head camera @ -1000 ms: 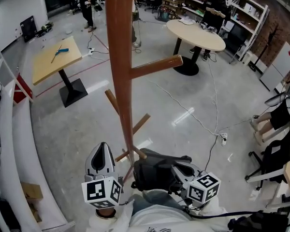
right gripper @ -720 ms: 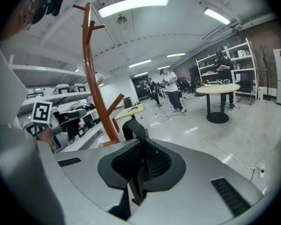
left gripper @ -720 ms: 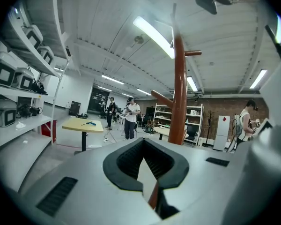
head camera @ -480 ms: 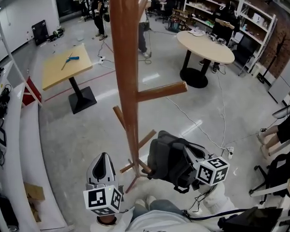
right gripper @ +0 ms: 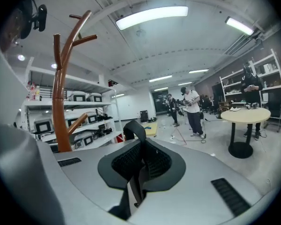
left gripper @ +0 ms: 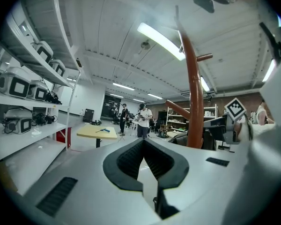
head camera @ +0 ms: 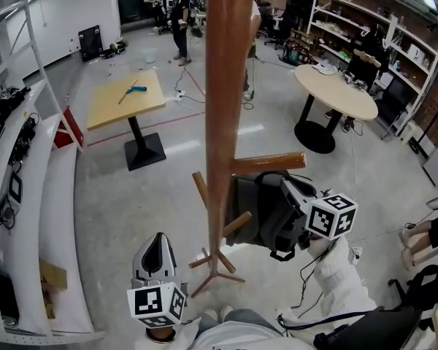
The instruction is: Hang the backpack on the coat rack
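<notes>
The brown wooden coat rack [head camera: 226, 86] stands right in front of me, with a side peg [head camera: 269, 162] pointing right. A dark grey backpack [head camera: 257, 208] hangs in the air just below that peg, beside the pole. My right gripper [head camera: 298, 197] is shut on its black strap [right gripper: 135, 129], and the rack [right gripper: 61, 102] shows to its left. Low at the left, my left gripper [head camera: 154, 252] is shut on nothing. Its own view shows the pole [left gripper: 193, 93] and the right gripper's marker cube [left gripper: 235, 109] ahead.
A square yellow table [head camera: 128, 97] stands behind left and a round table [head camera: 334, 90] behind right. White shelving [head camera: 29, 195] runs along the left. People [head camera: 179, 6] stand far back. A cable [head camera: 354, 188] crosses the floor at the right. The rack's feet [head camera: 217, 265] splay near me.
My right gripper has lifted the backpack from low near the rack's base up to just under the side peg. The left gripper has stayed low.
</notes>
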`<action>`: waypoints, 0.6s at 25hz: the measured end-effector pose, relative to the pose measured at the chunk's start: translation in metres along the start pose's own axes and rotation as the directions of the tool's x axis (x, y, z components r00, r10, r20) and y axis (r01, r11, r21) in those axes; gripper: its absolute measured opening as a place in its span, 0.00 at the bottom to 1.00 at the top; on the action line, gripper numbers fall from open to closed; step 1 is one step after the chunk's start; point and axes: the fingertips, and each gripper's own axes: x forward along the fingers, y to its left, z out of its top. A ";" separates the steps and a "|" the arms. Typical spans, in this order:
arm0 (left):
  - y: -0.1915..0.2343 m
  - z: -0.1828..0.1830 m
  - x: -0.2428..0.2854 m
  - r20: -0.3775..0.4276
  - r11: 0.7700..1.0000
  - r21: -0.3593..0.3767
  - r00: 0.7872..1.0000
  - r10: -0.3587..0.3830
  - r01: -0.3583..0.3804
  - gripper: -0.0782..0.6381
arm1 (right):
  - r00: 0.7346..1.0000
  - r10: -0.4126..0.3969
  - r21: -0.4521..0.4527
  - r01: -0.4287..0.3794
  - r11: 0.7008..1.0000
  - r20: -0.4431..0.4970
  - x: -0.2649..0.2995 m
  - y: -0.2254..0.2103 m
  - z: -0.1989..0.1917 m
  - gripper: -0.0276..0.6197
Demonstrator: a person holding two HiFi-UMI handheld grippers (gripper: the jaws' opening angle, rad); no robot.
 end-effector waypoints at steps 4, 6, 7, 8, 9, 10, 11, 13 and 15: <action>0.002 0.010 0.002 0.018 1.000 0.012 1.000 0.016 -0.016 0.11 | 0.995 0.094 -0.058 -0.092 0.994 0.018 0.035 0.021 0.027 0.08; -0.001 0.016 0.003 0.030 1.000 0.021 0.999 0.021 -0.022 0.11 | 0.988 0.152 -0.093 -0.150 0.984 0.017 0.048 0.034 0.039 0.08; -0.003 0.018 0.003 0.034 0.999 0.027 0.999 0.023 -0.024 0.11 | 0.983 0.185 -0.110 -0.182 0.977 0.014 0.054 0.041 0.043 0.08; -0.005 0.020 0.004 0.038 0.999 0.032 0.999 0.025 -0.026 0.11 | 0.976 0.219 -0.125 -0.216 0.968 0.010 0.059 0.048 0.047 0.08; -0.006 0.022 0.004 0.040 0.999 0.037 0.999 0.026 -0.027 0.11 | 0.968 0.253 -0.135 -0.250 0.959 0.006 0.065 0.056 0.050 0.08; -0.007 0.023 0.004 0.041 0.999 0.041 0.999 0.028 -0.029 0.11 | 0.959 0.284 -0.141 -0.281 0.949 0.002 0.070 0.063 0.053 0.08; -0.008 0.023 0.003 0.040 0.999 0.043 0.999 0.030 -0.032 0.11 | 0.950 0.313 -0.146 -0.310 0.940 0.001 0.074 0.070 0.055 0.08; -0.010 0.022 0.001 0.038 0.998 0.043 0.999 0.037 -0.038 0.11 | 0.933 0.361 -0.167 -0.356 0.920 0.001 0.079 0.083 0.060 0.08; -0.010 0.022 -0.001 0.038 0.998 0.041 0.998 0.045 -0.046 0.11 | 0.916 0.401 -0.191 -0.394 0.899 -0.003 0.083 0.096 0.063 0.08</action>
